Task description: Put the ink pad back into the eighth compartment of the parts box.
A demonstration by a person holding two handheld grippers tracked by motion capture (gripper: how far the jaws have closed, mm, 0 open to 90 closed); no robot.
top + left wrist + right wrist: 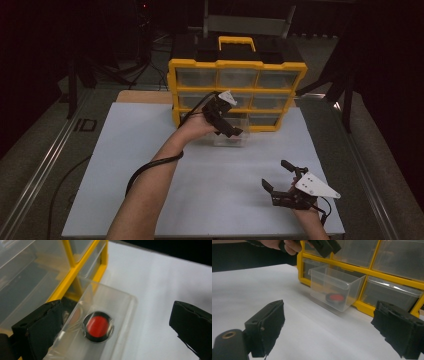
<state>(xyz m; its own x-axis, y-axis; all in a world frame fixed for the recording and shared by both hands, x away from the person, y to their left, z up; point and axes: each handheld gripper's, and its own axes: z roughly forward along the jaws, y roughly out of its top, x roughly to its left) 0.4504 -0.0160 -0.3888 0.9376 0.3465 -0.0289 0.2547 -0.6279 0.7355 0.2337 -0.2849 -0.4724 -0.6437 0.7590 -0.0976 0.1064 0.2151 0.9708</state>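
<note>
A yellow-framed organizer (235, 65) with clear drawers stands at the far side of the white board. One clear drawer (337, 282) is pulled out from its bottom row, and a round black disc with a red centre (98, 326) lies on the drawer's floor. My left gripper (231, 131) hovers just over that drawer (231, 139), its jaws open wide, with the disc lying loose below them. My right gripper (276, 175) rests near the front right of the board, open, with nothing between its jaws. From there the disc (335, 298) shows through the drawer's wall.
The white board (150, 165) covers the table's middle. The left gripper's black cable (145, 170) loops beside the forearm. The organizer's other drawers (402, 255) are pushed in. Metal rails and dark floor run along both sides of the table.
</note>
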